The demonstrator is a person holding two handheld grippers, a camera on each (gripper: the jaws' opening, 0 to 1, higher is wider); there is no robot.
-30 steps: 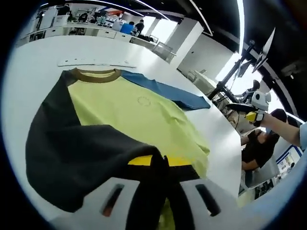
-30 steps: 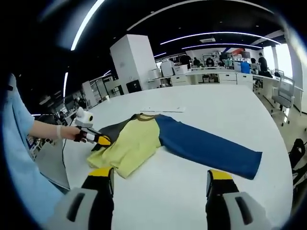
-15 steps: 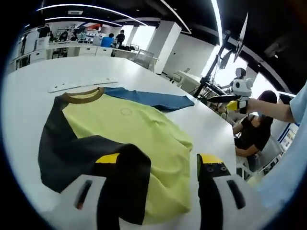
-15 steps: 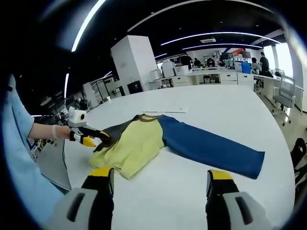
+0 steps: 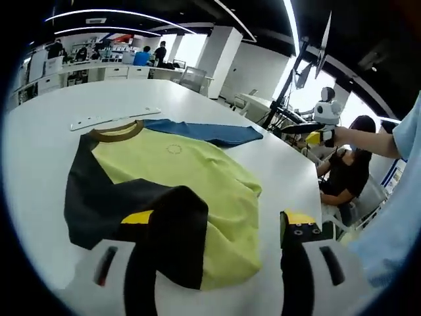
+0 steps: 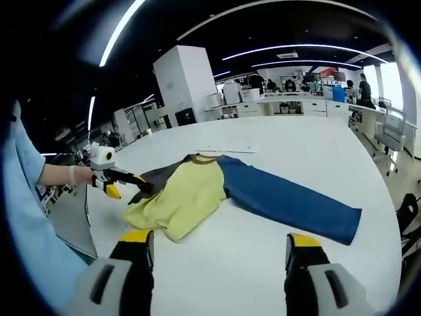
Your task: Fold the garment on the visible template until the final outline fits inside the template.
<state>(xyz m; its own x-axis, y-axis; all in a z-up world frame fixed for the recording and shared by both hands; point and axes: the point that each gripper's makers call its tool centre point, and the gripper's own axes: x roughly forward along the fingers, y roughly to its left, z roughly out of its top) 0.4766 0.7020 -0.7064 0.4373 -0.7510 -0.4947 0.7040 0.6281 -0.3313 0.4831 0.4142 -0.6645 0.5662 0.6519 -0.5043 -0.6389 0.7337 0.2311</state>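
Large open office or lab under a dark ceiling (image 6: 276, 20) crossed by long curved light strips (image 6: 289, 49). Broad white tabletop (image 6: 309, 151) in the foreground, glossy and pale. Beyond it, a thick white square pillar (image 6: 187, 82) rising to the ceiling. Far right in the right gripper view, rows of white desks (image 6: 309, 105) with people standing at them, and a bright window (image 6: 398, 79) at the edge. In the left gripper view, a second white pillar (image 5: 220, 56), bright windows (image 5: 309, 99) behind dark stands (image 5: 289, 85), and a seated person (image 5: 345, 174) near the table's right edge.
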